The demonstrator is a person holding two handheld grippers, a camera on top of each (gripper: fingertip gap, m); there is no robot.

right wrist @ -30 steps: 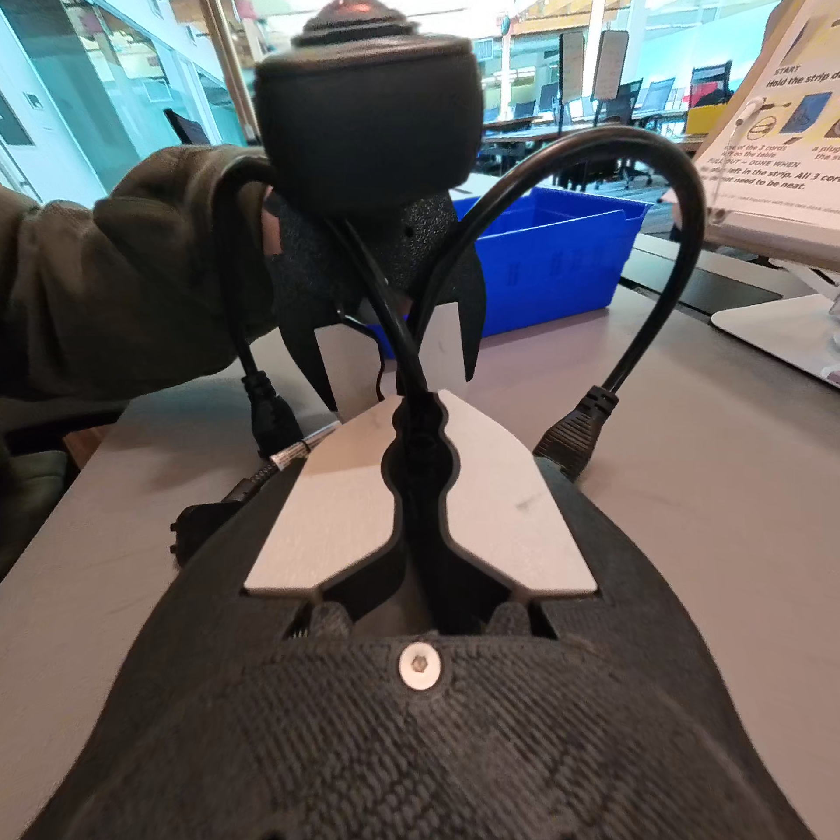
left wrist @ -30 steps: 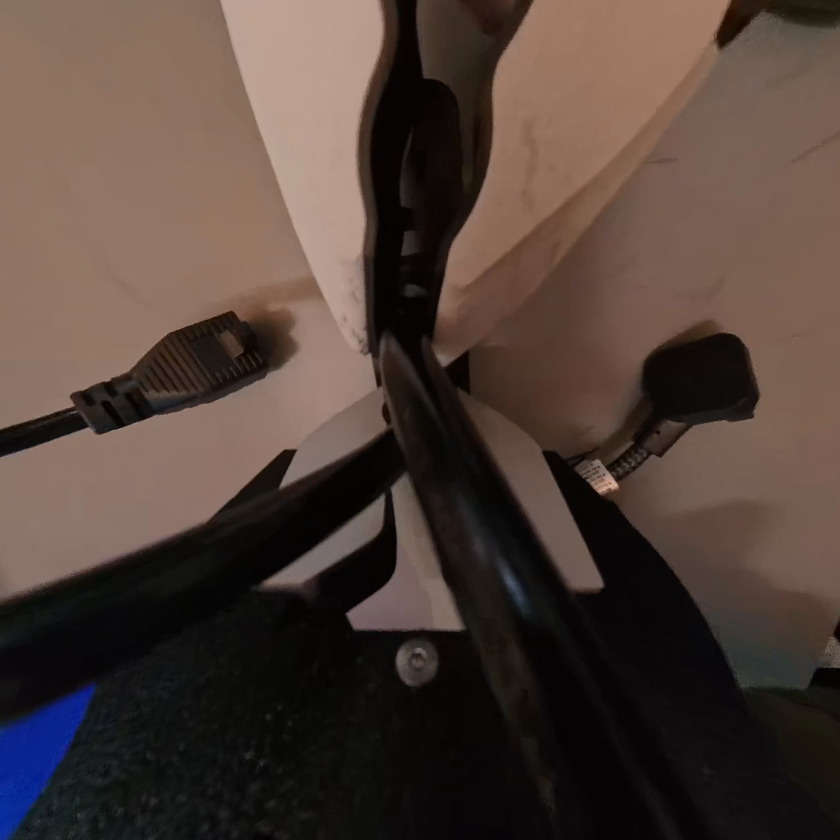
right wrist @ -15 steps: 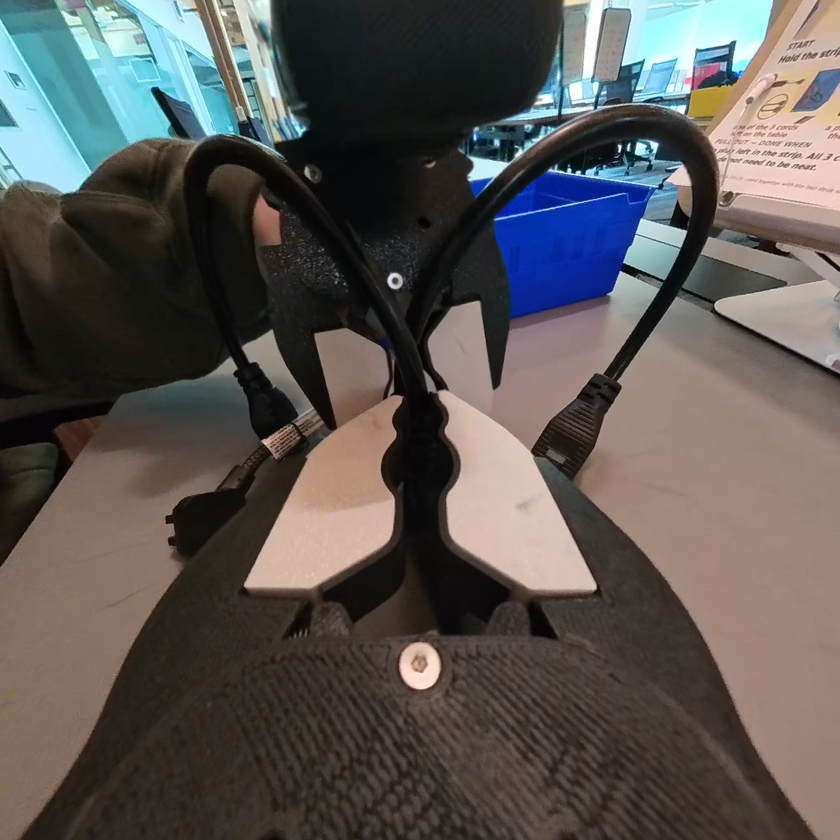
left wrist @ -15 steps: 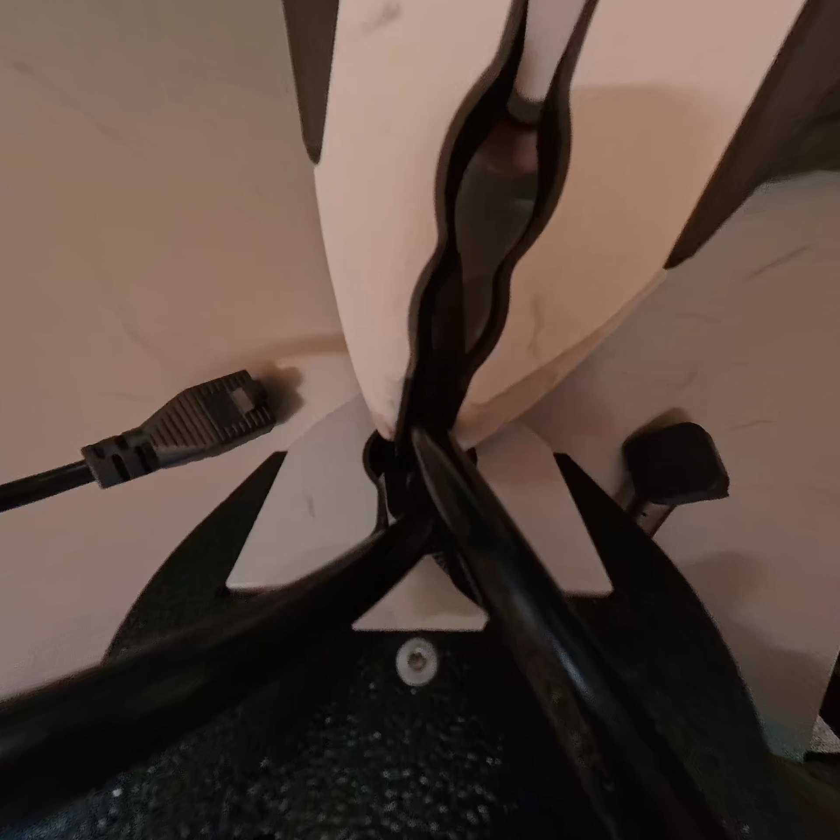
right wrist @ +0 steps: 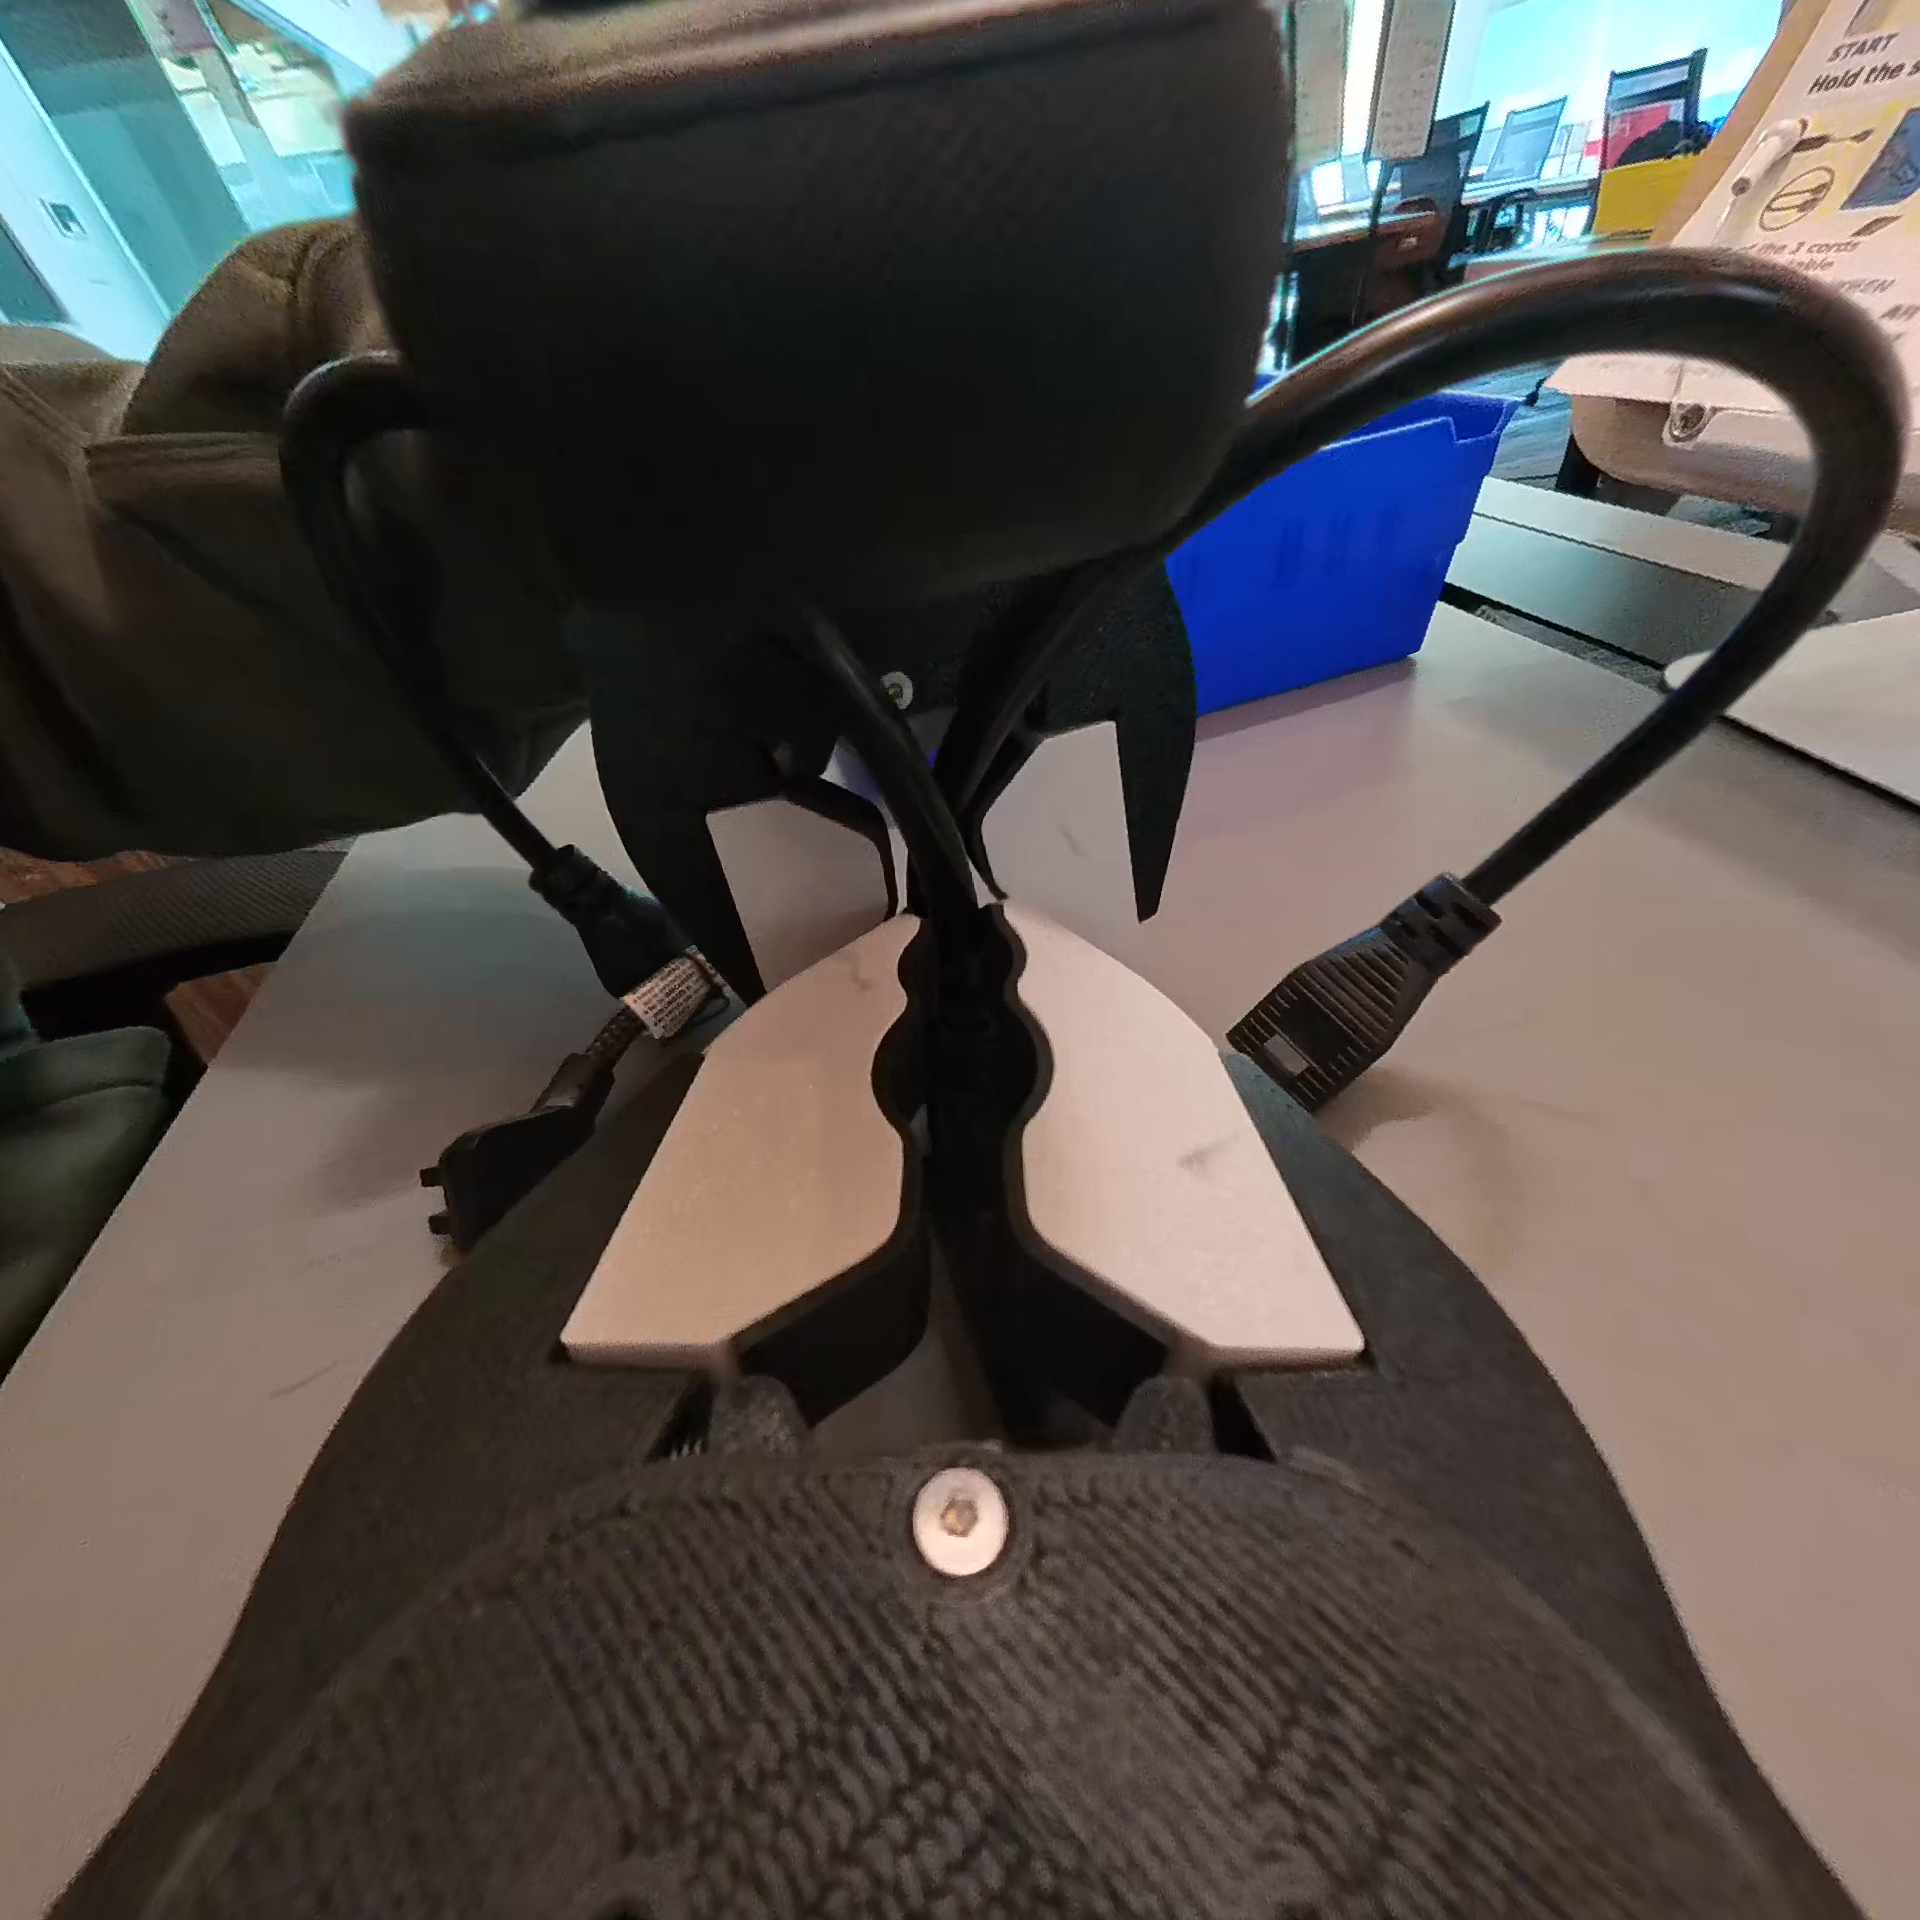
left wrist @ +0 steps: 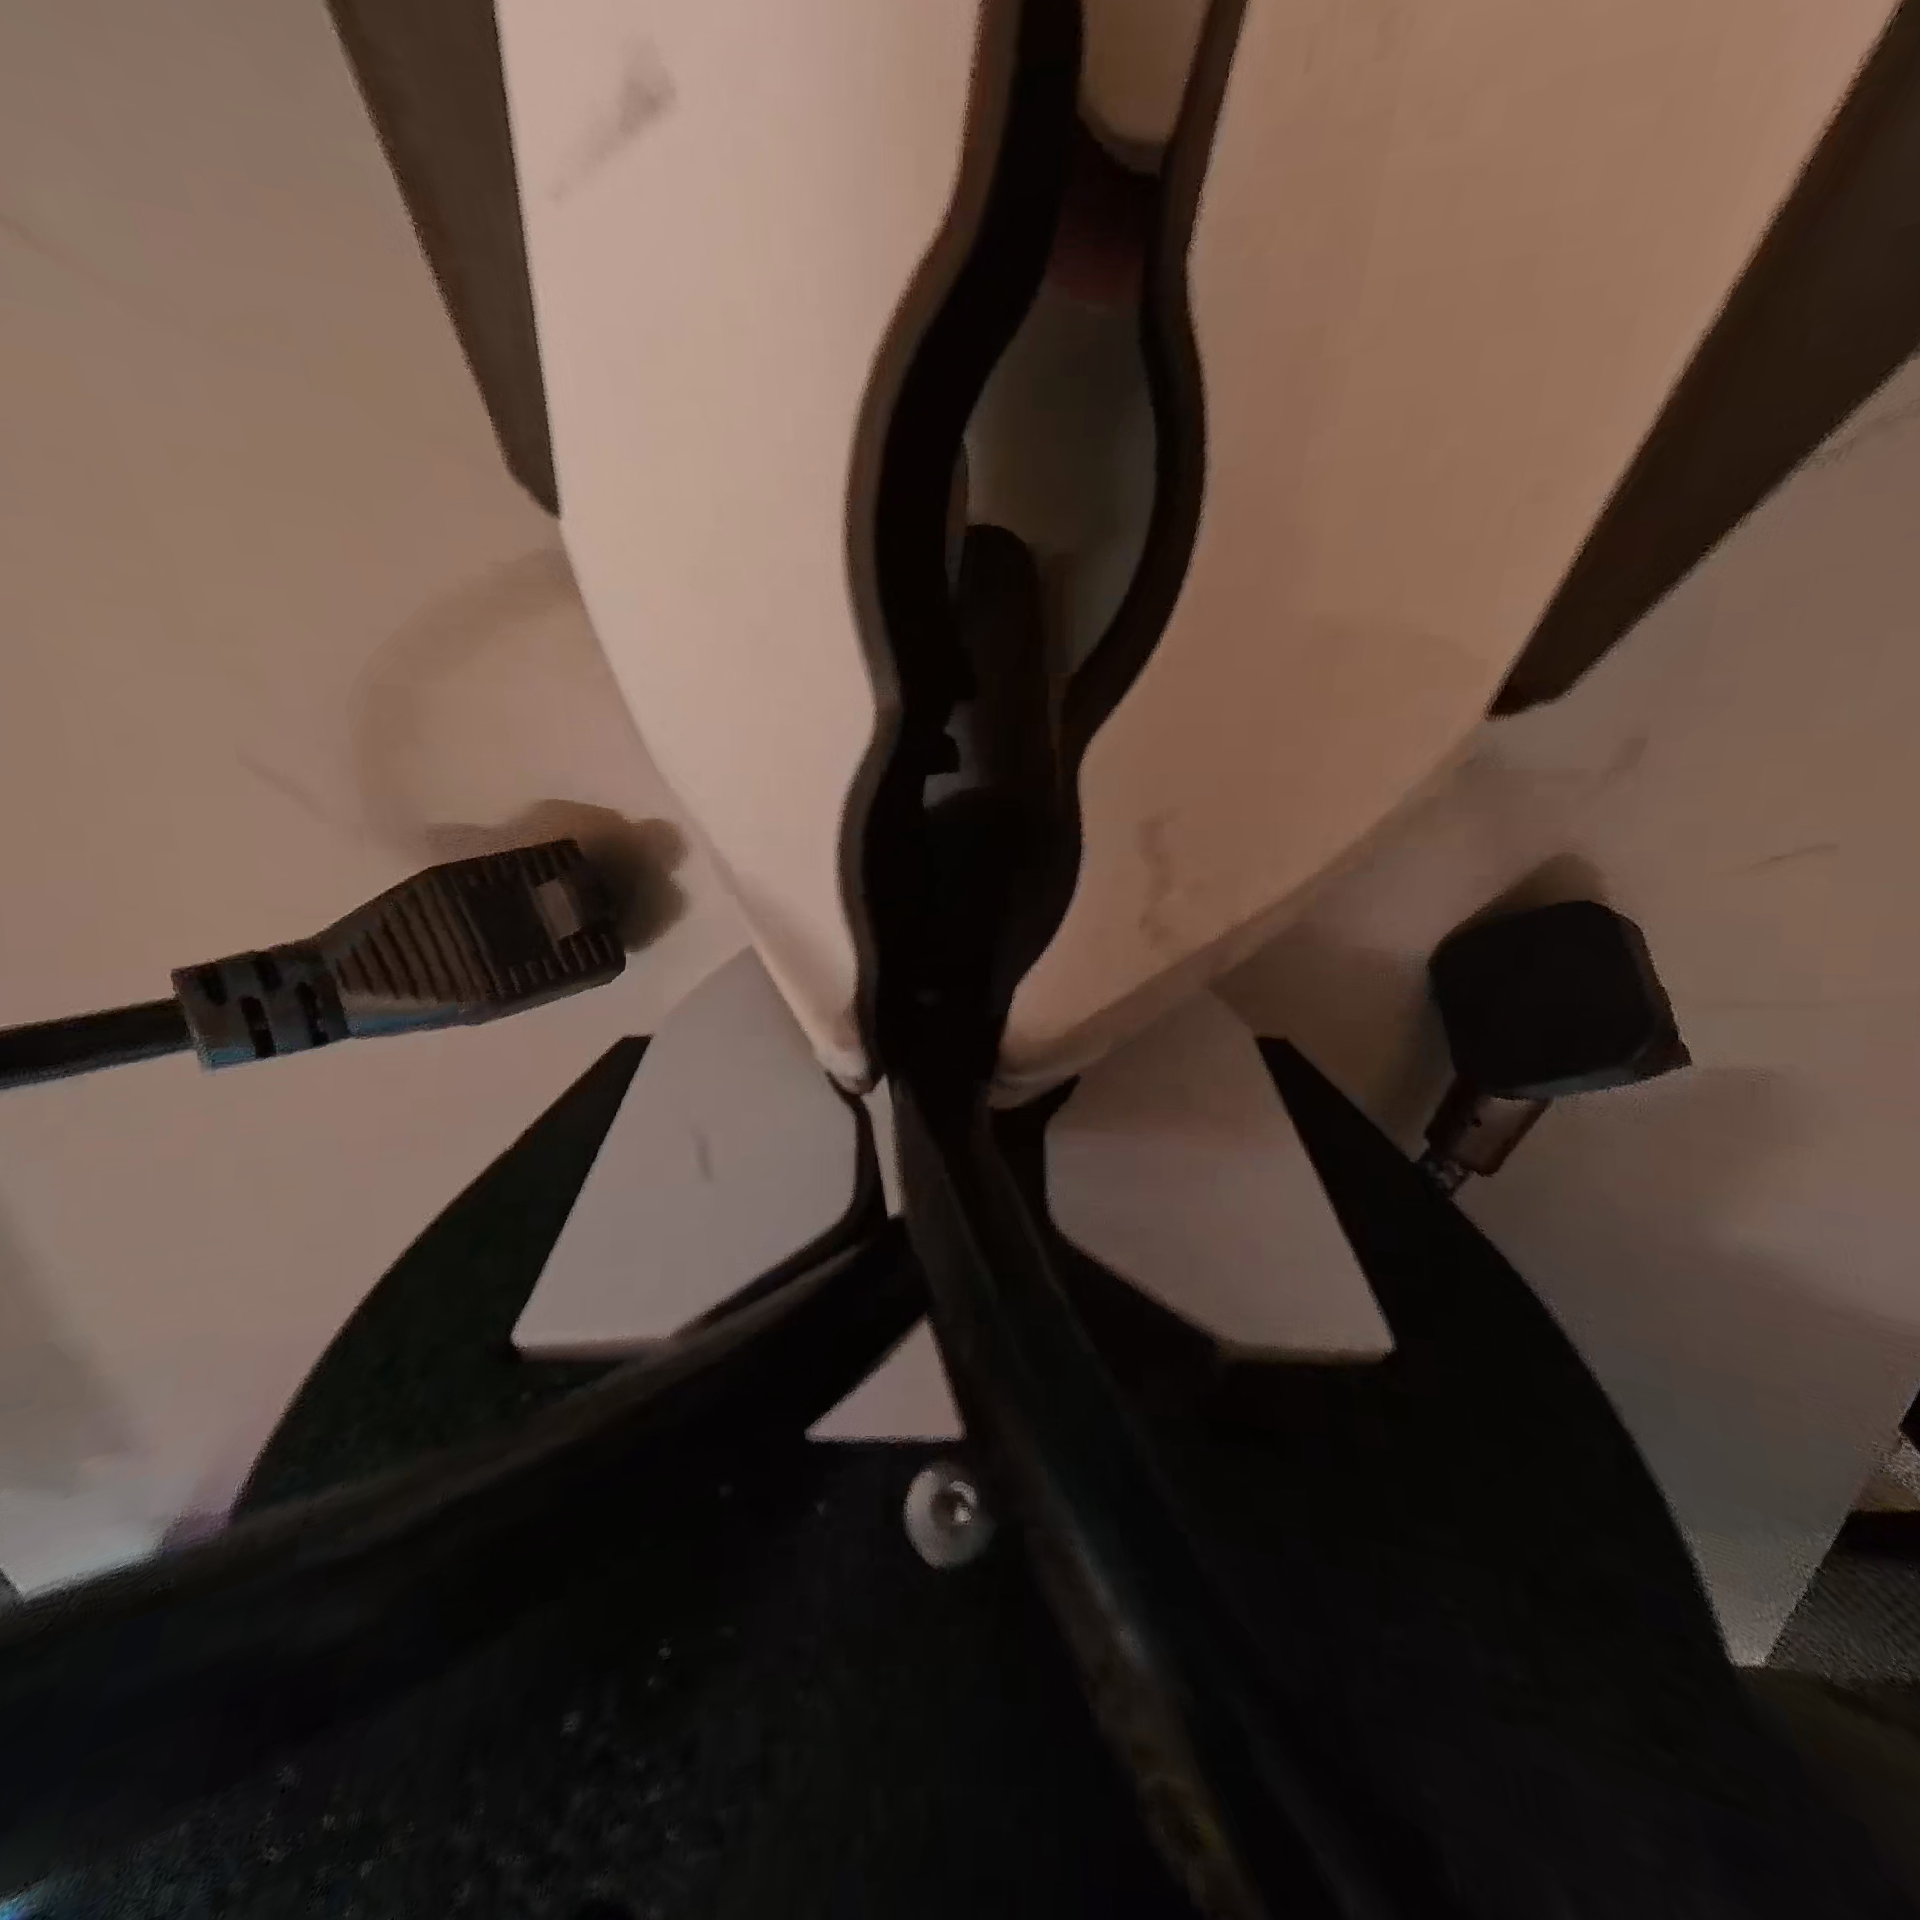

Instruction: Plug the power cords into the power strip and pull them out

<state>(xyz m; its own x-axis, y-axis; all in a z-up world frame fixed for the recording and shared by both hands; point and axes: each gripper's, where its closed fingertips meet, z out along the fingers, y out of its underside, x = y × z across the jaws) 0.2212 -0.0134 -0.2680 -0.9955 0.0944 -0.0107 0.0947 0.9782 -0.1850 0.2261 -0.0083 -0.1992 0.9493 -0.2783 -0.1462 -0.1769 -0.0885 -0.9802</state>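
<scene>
Power cords [right wrist: 940, 821]: two black cords bunched, pinched at the tip of the right claw, rising in loops to either side.
Ribbed connector [right wrist: 1340, 1003]: end of the right loop, lying on the tabletop just beside the right claw; seen at left in the left wrist view [left wrist: 447, 951].
Angled plug [right wrist: 509, 1143]: black, on a braided lead with a white tag, flat on the tabletop near its left edge, just beside the right claw.
Right claw [right wrist: 961, 925]: closed tight on the power cords, white pads nearly meeting; held low and level over the tabletop, pointing at the left claw.
Left claw [right wrist: 925, 862]: closed around the same cords, pointing steeply down, tip to tip with the right claw; own view [left wrist: 940, 1091] looks straight down at the tabletop.
Sleeve [right wrist: 177, 582]: dark olive, reaching in from the left behind the left claw.
Tabletop [right wrist: 1558, 1195]: pale grey.
Blue bin [right wrist: 1340, 551]: toward the far edge, well apart.
Power strip: cannot tell where.
</scene>
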